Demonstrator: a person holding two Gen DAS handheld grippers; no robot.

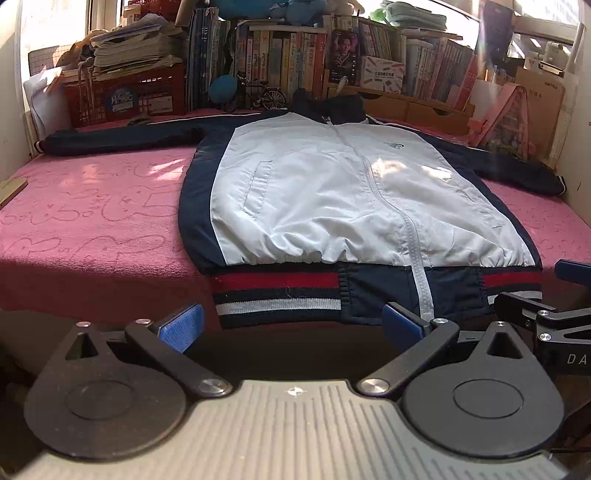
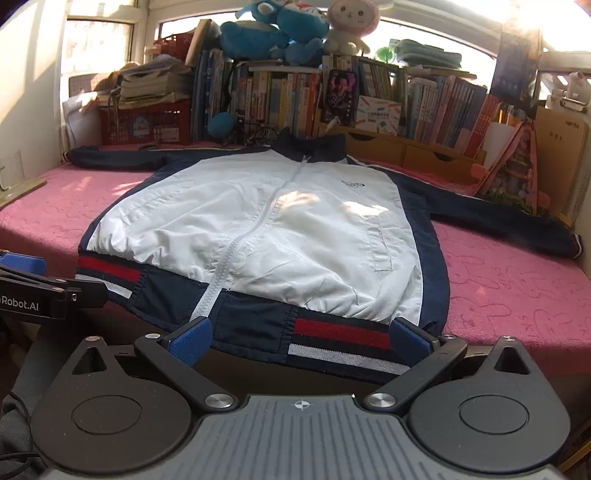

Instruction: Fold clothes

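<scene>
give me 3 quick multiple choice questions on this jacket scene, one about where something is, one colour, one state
1. Where do the plush toys sit?
A on top of the books
B on the jacket
C on the pink cover

2. What colour are the sleeves of the jacket?
A red
B navy
C green

3. How are the sleeves arranged?
A folded over the chest
B spread out to both sides
C tucked under the body

Answers:
1 A, the toys rest above the row of books.
2 B, both sleeves are dark navy beside the white front.
3 B, each sleeve reaches sideways across the pink cover.
</scene>
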